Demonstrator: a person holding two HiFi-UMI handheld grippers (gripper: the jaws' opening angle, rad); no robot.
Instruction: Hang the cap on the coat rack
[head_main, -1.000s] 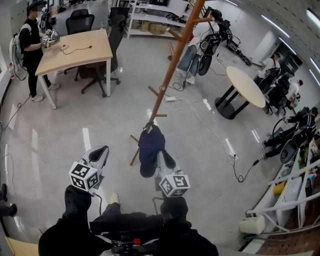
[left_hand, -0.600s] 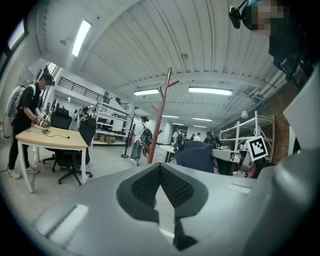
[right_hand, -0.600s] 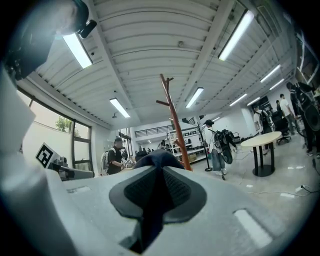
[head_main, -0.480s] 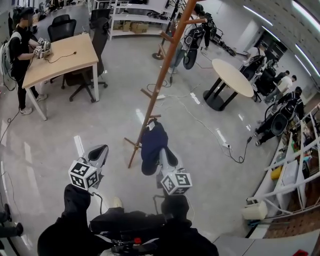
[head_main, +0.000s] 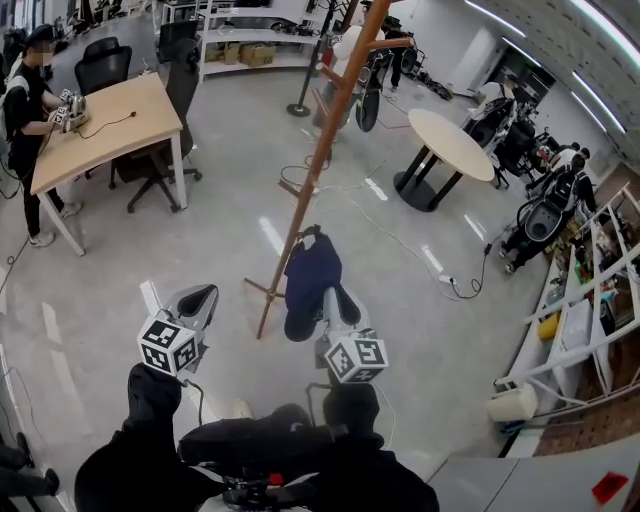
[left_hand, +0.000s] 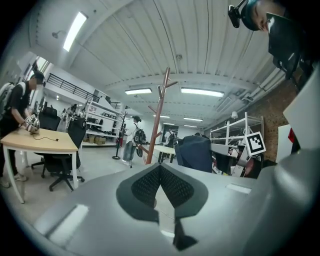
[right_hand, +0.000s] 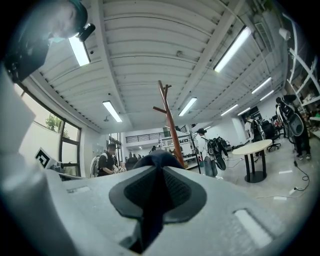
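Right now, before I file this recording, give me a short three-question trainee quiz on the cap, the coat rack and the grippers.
1. Which gripper is shut on the cap? A) left B) right
2. True or false: the left gripper grips the coat rack.
3. Fill in: in the head view, the round table stands to the ___ of the coat rack.

Key: 1. B, the right gripper. 2. False; it is shut on nothing. 3. right.

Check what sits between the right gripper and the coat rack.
Only the navy cap, pinched in the right gripper; head view shows it before the coat rack.
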